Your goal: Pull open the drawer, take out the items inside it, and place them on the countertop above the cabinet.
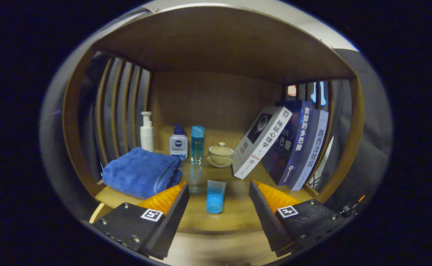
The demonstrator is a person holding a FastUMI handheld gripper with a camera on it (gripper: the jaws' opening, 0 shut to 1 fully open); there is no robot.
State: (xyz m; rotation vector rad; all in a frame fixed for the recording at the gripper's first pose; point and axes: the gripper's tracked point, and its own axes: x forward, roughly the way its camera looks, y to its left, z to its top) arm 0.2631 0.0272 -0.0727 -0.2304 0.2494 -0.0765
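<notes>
My gripper (218,183) is open, its fingers spread wide over the front of the wooden countertop (238,214). A small blue tube (215,196) lies on the countertop between the two fingers, touching neither; its cap end points toward me. Below the countertop's front edge, a strip of lighter wood (216,249) shows; I cannot tell whether it is the drawer.
A folded blue towel (140,171) lies beyond the left finger. Further back stand a white pump bottle (146,132), a white bottle with a blue cap (178,142), a tall blue bottle (197,144) and a lidded cup on a saucer (220,154). Three books (286,144) lean beyond the right finger.
</notes>
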